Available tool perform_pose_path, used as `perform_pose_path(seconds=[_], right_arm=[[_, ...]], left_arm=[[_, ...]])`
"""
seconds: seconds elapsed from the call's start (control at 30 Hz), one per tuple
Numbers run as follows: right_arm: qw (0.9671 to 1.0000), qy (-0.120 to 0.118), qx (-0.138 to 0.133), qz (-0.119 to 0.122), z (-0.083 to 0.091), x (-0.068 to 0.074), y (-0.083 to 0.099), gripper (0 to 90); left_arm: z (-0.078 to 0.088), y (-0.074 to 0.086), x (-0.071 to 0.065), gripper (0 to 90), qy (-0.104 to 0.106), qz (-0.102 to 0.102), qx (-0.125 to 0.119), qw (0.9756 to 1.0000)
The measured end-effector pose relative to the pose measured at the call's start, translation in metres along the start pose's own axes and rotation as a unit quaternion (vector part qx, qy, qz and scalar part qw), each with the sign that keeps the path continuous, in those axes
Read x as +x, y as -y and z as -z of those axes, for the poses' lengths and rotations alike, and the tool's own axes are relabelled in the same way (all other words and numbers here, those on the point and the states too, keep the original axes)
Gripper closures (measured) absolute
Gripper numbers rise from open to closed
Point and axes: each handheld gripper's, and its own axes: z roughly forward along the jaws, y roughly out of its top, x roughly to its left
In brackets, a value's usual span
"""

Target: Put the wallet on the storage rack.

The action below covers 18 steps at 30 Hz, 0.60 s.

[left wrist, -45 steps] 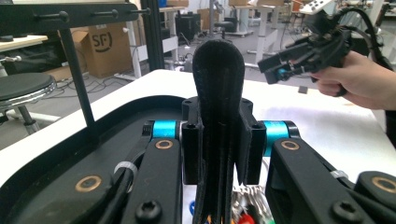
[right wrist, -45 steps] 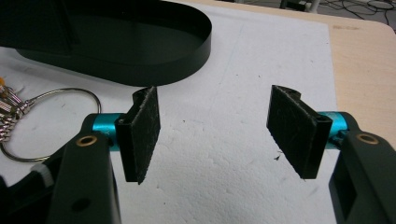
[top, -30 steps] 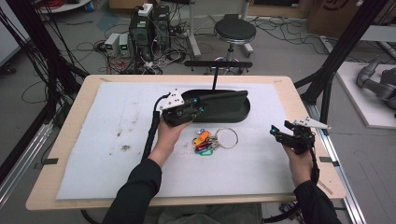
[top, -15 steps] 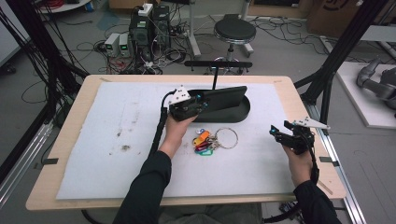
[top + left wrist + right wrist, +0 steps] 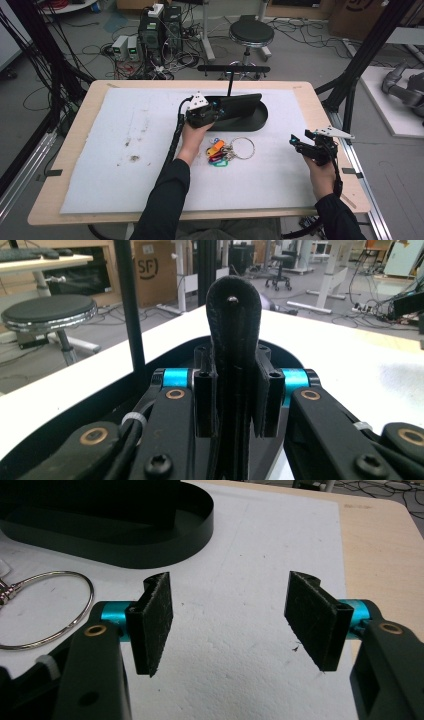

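My left gripper (image 5: pixel 219 108) is shut on a flat black case (image 5: pixel 242 105), holding it edge-up over the black oval tray (image 5: pixel 262 119). In the left gripper view the case (image 5: pixel 234 315) stands between the pads of my left gripper (image 5: pixel 235 390), rounded end up with a small rivet, and the tray's rim (image 5: pixel 165 357) curves below it. My right gripper (image 5: pixel 296 143) hovers open at the table's right side, its jaws (image 5: pixel 230 610) wide apart over bare white mat. A key ring (image 5: pixel 243 148) with coloured tags (image 5: pixel 217 151) lies in front of the tray; its wire loop (image 5: pixel 91 597) shows left of the right jaws.
A thin black post (image 5: pixel 230 84) with a crossbar (image 5: pixel 233 68) rises from the tray (image 5: pixel 150 545). A white foam mat (image 5: pixel 125 150) covers the wooden table (image 5: pixel 345 185). A stool (image 5: pixel 250 32) and cables lie on the floor beyond the far edge.
My left gripper has carried the black case to the right and a little lower, over the tray. The right gripper and the key ring have stayed put.
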Motion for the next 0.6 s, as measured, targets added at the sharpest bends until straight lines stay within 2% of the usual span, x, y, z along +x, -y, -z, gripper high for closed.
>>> perform_pose_path(seconds=[0.43, 0.5, 0.53, 0.6], right_arm=[[0.9999, -0.007, 0.008, 0.006, -0.002, 0.001, 0.001, 36.5], [0.9999, -0.009, 0.009, 0.008, -0.003, 0.002, 0.001, 36.5], [0.9998, -0.011, 0.012, 0.01, -0.003, 0.002, 0.002, 36.4], [0.9998, -0.013, 0.012, 0.01, -0.004, 0.003, 0.002, 36.4]], left_arm=[[0.003, 0.007, 0.011, 74.4, -0.006, 0.011, 0.012, 0.9999], [0.003, 0.009, 0.012, 74.2, -0.007, 0.015, 0.02, 0.9997], [0.002, 0.011, 0.012, 74.0, -0.01, 0.013, 0.043, 0.999], [0.0, 0.014, 0.012, 73.7, -0.01, 0.011, 0.064, 0.9979]])
